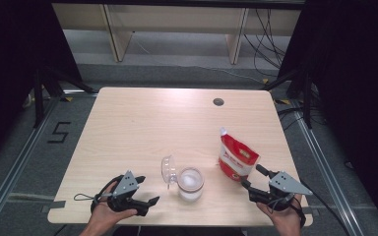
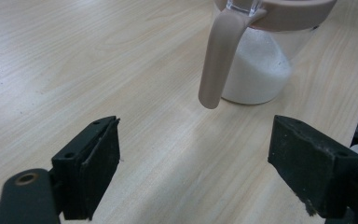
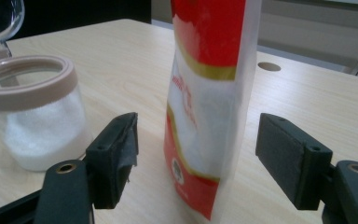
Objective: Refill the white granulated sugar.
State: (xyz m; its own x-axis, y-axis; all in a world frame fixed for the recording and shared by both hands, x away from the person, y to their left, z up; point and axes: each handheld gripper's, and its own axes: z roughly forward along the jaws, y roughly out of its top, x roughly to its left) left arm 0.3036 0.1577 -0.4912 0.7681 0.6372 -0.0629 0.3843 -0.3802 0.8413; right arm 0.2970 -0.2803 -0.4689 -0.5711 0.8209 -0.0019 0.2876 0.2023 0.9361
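A clear jar with a beige rim holds white powder near the table's front middle, its clear lid flipped open to the left. A red and white pouch stands upright to the jar's right. My left gripper is open at the front left, its jaws pointing right at the jar, whose beige clasp hangs down. My right gripper is open at the front right, its jaws either side of the pouch without touching it. The jar stands to the left in the right gripper view.
The wooden table has a round cable hole at the back right. Black curtains hang at both sides, and cables lie on the floor behind the table.
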